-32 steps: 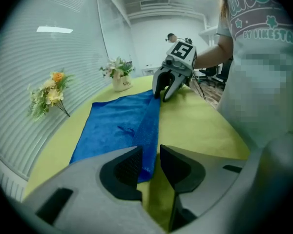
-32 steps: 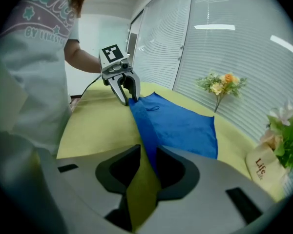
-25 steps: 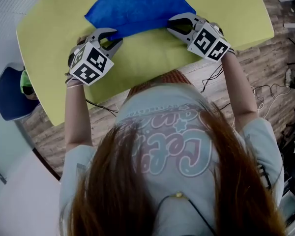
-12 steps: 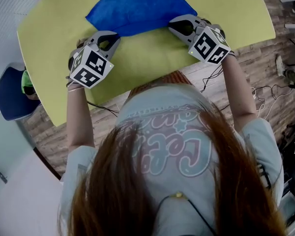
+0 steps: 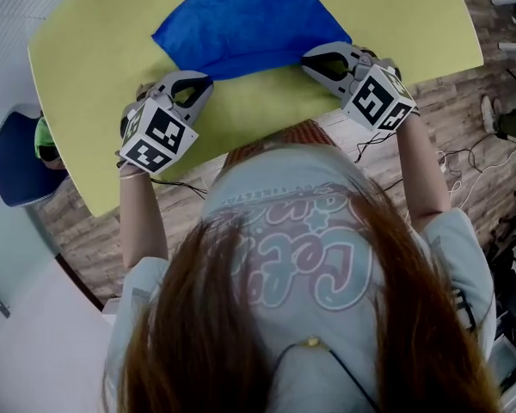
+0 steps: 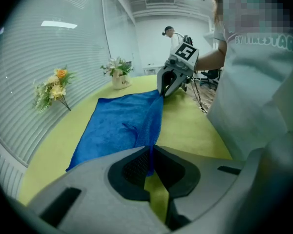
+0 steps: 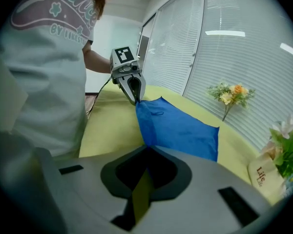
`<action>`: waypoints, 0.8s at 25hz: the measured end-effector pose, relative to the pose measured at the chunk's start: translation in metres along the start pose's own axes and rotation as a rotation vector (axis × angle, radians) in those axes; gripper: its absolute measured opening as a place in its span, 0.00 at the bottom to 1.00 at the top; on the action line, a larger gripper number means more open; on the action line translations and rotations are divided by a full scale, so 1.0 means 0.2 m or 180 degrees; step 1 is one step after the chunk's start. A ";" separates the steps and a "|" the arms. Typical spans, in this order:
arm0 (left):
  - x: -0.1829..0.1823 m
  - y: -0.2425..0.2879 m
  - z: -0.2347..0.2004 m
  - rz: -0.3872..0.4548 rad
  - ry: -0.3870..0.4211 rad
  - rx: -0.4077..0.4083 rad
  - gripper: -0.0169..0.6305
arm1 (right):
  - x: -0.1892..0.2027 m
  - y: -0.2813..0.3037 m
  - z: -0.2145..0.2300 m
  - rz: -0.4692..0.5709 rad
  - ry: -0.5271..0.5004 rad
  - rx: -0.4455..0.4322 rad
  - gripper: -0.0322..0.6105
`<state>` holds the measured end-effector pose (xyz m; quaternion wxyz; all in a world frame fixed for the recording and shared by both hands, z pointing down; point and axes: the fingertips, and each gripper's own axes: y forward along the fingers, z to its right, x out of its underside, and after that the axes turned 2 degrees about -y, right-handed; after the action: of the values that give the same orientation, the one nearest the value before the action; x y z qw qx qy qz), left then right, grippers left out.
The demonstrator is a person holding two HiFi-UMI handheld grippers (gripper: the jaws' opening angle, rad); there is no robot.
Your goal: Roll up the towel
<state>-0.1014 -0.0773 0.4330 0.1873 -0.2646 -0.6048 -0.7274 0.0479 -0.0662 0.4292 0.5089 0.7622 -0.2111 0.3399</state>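
A blue towel lies spread on the yellow-green table. Its near edge is raised slightly between my two grippers. My left gripper is shut on the near left corner, and blue cloth shows pinched between its jaws in the left gripper view. My right gripper is shut on the near right corner; its jaws have just been closing with the towel's corner between them. Each gripper view shows the other gripper gripping the far end of the same edge: the right gripper and the left gripper.
Artificial flowers and a white flower pot stand along the table's far side by the window blinds. A blue chair stands left of the table. Cables lie on the wooden floor at right. The person stands against the table's near edge.
Both grippers' jaws have closed on the towel's near corners. Both hands have shifted a little to the right, drawing the near edge with them.
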 end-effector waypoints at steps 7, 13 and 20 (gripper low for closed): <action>-0.02 -0.01 -0.07 0.0027 -0.0086 0.0005 0.06 | 0.01 0.03 0.07 0.0018 0.0383 0.0026 0.08; 0.00 0.02 -0.15 -0.0072 -0.0133 -0.0113 0.06 | 0.01 0.05 0.14 0.0023 0.0509 0.0081 0.08; 0.01 0.05 -0.20 -0.0099 -0.0160 -0.0189 0.06 | 0.02 0.07 0.18 -0.0035 0.0477 0.0171 0.08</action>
<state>-0.1023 -0.1195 0.4367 0.1527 -0.2788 -0.5915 -0.7410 0.0515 -0.1043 0.4330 0.5045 0.7492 -0.1589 0.3987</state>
